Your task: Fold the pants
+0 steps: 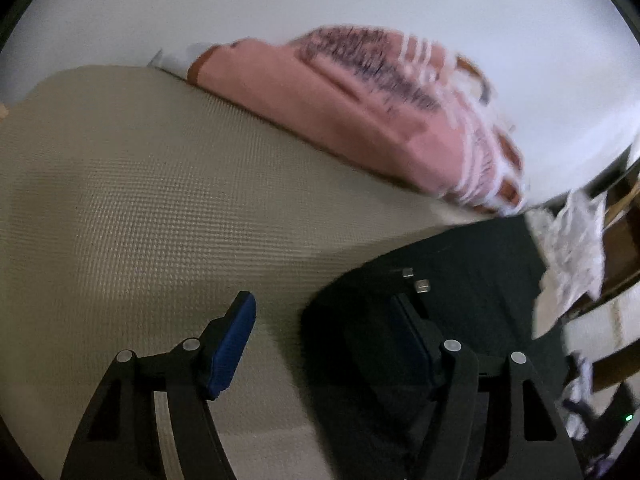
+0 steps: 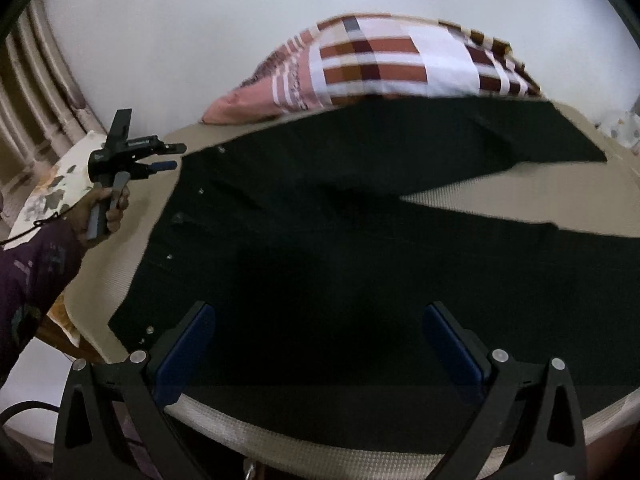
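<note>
Evidently both tools are spread wide and empty: the right gripper point(image 2: 318, 344) hovers over the near edge of the dark pants point(image 2: 360, 248), the left gripper point(image 1: 332, 336) beside the waistband. Pinch both waist corners cleanly, clear of the beige mat point(image 1: 140, 200), before folding leg onto leg.
</note>
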The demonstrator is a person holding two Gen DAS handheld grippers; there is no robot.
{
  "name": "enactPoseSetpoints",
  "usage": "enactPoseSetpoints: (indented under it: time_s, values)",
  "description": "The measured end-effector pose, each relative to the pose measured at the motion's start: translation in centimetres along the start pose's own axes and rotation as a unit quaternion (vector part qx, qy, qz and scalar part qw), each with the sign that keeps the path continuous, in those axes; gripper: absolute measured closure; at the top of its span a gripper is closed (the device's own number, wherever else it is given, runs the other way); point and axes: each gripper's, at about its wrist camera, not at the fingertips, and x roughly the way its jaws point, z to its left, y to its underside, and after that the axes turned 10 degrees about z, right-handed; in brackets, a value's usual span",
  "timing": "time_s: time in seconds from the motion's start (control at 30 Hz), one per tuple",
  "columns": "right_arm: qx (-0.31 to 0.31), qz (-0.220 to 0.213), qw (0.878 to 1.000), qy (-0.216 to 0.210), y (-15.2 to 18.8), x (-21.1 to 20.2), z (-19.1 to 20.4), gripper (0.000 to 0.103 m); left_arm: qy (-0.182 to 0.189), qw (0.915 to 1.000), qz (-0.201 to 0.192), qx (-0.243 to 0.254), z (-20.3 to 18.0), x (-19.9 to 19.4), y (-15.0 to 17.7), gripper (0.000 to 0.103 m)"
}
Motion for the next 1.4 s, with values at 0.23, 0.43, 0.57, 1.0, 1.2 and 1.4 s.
enactPoseSetpoints:
  time_s: [0.23, 0.43, 0.57, 1.0, 1.2, 1.4]
  values:
    - [-0.009, 0.0, 1.0, 0.001, -0.5, 0.6, 0.3, 0.0, -0.034, 0.9987, 0.017, 0.034, -1.4, 1.4, -1.0, 0.063]
    - [-0.025, -0.02, 0.999, -0.024, -2.1, -0.1, 0.4, 0.009, -0.077, 0.9945, -0.035, 0.062, -5.6, -0.6, 0.8, 0.088]
    - [0.008, -0.035, 0.994, -0.105, -5.3, -0.6, -0.9, 0.011, -0.063, 0.9919, -0.089, 0.064, -8.3, -4.3, 3.2, 0.088]
    - [0.176, 0.043, 0.936, -0.303, -19.3, 8.4, -7.1, 0.014, -0.031, 0.98, -0.166, 0.105, -17.2, -10.7, 16.1, 0.088]
    - [0.219, 0.091, 0.933, -0.271, -21.0, 12.8, -8.6, 0.093, -0.016, 0.9854, -0.148, 0.083, -17.7, -9.9, 17.5, 0.088]
    - [0.196, 0.063, 0.944, -0.258, -18.0, 11.2, -7.2, 0.095, -0.016, 0.9892, -0.131, 0.063, -16.5, -10.5, 19.3, 0.088]
